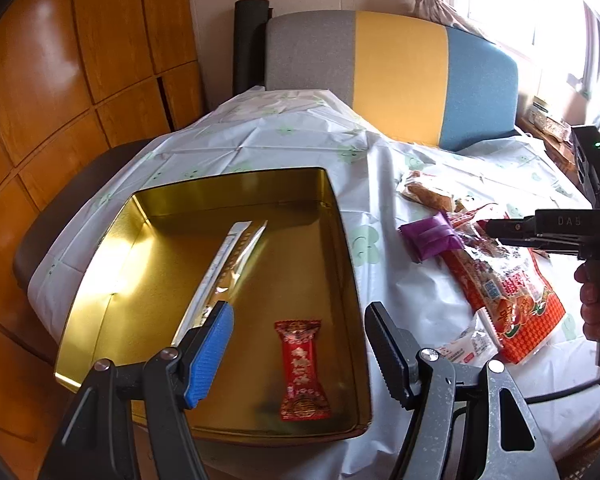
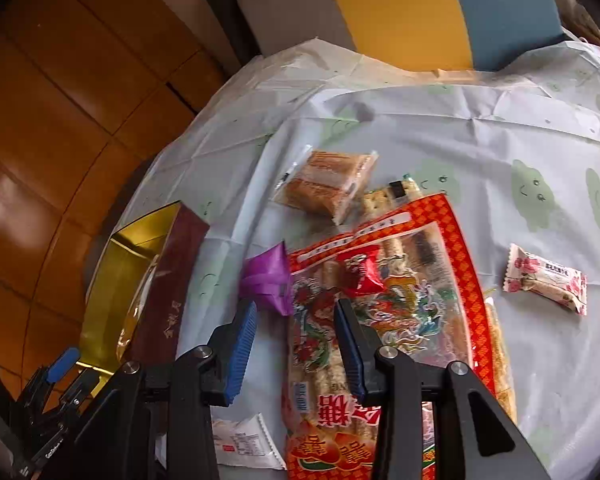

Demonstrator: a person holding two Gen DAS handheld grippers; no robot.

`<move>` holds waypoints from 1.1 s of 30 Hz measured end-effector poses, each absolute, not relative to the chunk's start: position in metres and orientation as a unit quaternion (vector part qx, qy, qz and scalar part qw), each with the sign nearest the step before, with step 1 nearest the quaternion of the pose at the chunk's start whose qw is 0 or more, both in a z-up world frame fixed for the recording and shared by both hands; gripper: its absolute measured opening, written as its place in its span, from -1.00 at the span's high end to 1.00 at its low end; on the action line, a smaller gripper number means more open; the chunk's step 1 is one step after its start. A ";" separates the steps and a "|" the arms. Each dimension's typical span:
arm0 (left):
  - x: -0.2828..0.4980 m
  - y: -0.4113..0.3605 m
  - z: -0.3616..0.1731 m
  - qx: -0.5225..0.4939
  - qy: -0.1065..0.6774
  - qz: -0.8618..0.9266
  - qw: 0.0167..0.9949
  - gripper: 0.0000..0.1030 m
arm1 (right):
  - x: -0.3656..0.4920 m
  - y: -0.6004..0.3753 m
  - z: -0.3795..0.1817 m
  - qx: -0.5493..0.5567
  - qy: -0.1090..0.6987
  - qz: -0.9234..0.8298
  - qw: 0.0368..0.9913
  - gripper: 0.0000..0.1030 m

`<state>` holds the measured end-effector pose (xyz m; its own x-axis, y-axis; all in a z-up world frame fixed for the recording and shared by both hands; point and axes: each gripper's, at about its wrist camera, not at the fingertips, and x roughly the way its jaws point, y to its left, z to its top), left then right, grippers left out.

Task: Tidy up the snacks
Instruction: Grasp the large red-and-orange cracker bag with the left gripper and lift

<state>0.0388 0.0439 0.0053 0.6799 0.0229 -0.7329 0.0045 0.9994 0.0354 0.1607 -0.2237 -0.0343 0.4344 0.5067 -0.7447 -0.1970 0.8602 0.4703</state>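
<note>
Snacks lie across a pale tablecloth (image 2: pixel 440 140) beside a gold tin (image 1: pixel 100 300) holding a red candy (image 1: pixel 302 368) and a silver packet (image 1: pixel 228 264). Left gripper (image 1: pixel 300 356) hangs above the tin, jaws apart and empty. Right gripper (image 2: pixel 296 344) hovers over a purple packet (image 2: pixel 268 276) and large red bag (image 2: pixel 380 340), jaws parted, grasping nothing.

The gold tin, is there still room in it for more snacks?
Yes. The gold tin has bare floor at its far end and along its left wall, beside the long silver packet. There is more between that packet and the small red candy. The crowded spot is outside, around the big red bag.
</note>
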 end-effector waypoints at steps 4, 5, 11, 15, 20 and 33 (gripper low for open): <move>0.046 0.028 0.010 0.026 0.397 -0.020 0.917 -0.34 | 0.151 -0.229 -0.030 0.123 0.496 0.200 0.836 0.21; 0.049 0.023 0.010 0.027 0.398 -0.027 0.916 -0.34 | 0.148 -0.235 -0.029 0.108 0.498 0.189 0.840 0.21; 0.066 -0.014 0.007 0.033 0.421 -0.079 0.903 -0.34 | 0.134 -0.281 -0.029 0.021 0.506 0.099 0.856 0.21; 0.087 -0.047 -0.009 0.024 0.458 -0.121 0.880 -0.34 | 0.133 -0.327 -0.038 0.070 0.510 0.047 0.856 0.21; 0.119 -0.079 -0.039 -0.015 0.514 -0.158 0.843 -0.38 | 0.137 -0.347 -0.037 0.123 0.512 0.024 0.850 0.21; 0.149 -0.119 -0.064 -0.046 0.534 -0.190 0.823 -0.53 | 0.143 -0.330 -0.048 0.117 0.546 0.053 0.828 0.16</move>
<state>0.1489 -0.1192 -0.0636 0.3580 -0.3622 -0.8606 0.2640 0.9234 -0.2788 0.1433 -0.3296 -0.0479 0.3980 0.2156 -0.8917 0.0395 0.9671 0.2514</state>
